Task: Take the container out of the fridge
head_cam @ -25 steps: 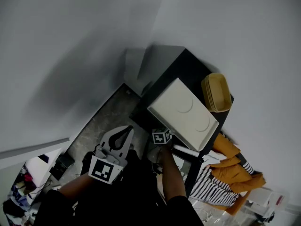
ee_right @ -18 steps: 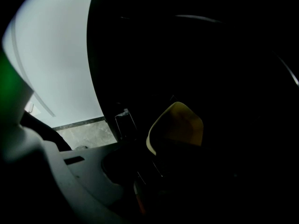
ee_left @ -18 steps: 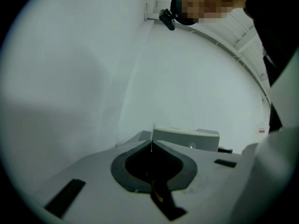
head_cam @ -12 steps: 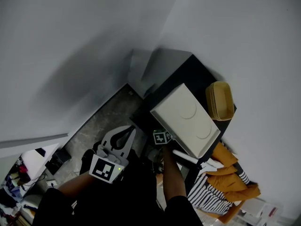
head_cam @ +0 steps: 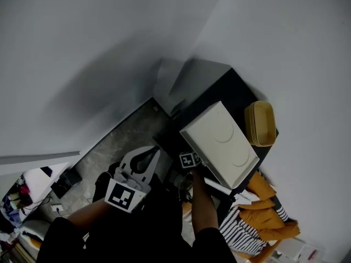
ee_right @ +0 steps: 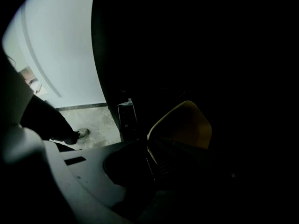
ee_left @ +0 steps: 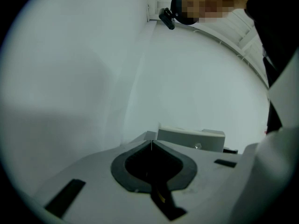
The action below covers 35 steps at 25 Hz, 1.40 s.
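A small black fridge (head_cam: pixel 233 84) stands against the wall with a cream box (head_cam: pixel 219 144) on top. A yellow container (head_cam: pixel 260 124) lies on the fridge top beside that box. My right gripper (head_cam: pixel 189 159) is low at the fridge's front corner, under the box. In the right gripper view its jaws look shut in deep shadow, and a yellow rounded shape (ee_right: pixel 184 125) sits just past the tips; contact is too dark to judge. My left gripper (head_cam: pixel 143 156) hangs over the floor to the left, shut and empty, and faces a bare white wall (ee_left: pixel 70 78).
A white strip (head_cam: pixel 218 187) juts out at the fridge's front right. Orange and striped cloth (head_cam: pixel 258 215) lies on the floor to the right. Clutter (head_cam: pixel 33 185) sits at the lower left. Grey stone floor (head_cam: pixel 118 141) runs between the wall and the fridge.
The head view has drifted a little, so the fridge sits slightly further right in frame. Both grippers keep about the same places.
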Available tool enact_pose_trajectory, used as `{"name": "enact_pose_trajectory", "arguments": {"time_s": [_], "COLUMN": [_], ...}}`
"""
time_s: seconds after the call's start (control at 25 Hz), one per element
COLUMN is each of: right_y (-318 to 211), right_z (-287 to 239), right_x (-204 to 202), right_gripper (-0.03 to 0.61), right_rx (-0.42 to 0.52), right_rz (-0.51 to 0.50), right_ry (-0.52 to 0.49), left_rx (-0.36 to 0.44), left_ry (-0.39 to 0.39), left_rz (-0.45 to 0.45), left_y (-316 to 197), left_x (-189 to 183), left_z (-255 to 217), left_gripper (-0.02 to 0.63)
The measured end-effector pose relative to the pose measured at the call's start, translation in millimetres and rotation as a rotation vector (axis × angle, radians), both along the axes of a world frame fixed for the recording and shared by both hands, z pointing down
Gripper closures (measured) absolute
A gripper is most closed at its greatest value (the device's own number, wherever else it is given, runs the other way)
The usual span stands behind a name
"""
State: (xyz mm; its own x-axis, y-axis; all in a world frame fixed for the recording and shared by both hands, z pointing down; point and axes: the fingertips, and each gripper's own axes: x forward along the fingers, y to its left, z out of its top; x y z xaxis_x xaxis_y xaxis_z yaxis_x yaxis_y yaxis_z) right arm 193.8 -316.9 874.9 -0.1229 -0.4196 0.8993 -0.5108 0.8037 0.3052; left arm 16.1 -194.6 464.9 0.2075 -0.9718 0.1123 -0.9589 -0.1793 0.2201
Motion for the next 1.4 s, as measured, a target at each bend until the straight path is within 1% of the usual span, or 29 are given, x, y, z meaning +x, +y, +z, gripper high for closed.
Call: {"name": "enact_pose_trajectory", "arguments": {"time_s": [0.08,0.28,0.52,0.68,0.92,1.16,1.4], "right_y": [0.1,3.8,13.0,15.5,25.6,45.0,63.3], "right_z": [1.8,1.7,6.9,-1.0,-15.6,-22.1,-28.1], "right_x": [-1.1,-1.6,-4.9,-5.5,-9.2,-13.1,-18.4], "right_gripper": [0.545,0.560,0.561,0.561,0.563,0.565,0.566], "right_rx": [-0.010,-0.027,-0.048,-0.028,-0.017,-0.030,-0.032], "right_rz": [-0.013,-0.007,-0.012,-0.003,0.026,0.050,0.083], "right_ry": [0.009,0.014,0.020,0.029,0.020,0.016,0.014], "left_rx": [0.004,0.004,0.006,0.004,0.004,0.004,0.002], "left_ry": [0.002,0.005,0.011,0.018,0.025,0.033,0.041], "left_rz": [-0.004,-0.007,0.000,0.010,0.038,0.068,0.116], "left_y": [-0.4,1.3,3.7,6.7,13.5,21.4,28.4], "left_x": [-1.9,-6.3,-12.0,-14.5,-18.7,-26.8,-33.2], "left_z": [-0.2,-1.1,-3.1,-3.6,-5.9,-9.5,-12.3], "left_gripper": [0.609,0.609,0.609,0.609,0.609,0.609,0.609]}}
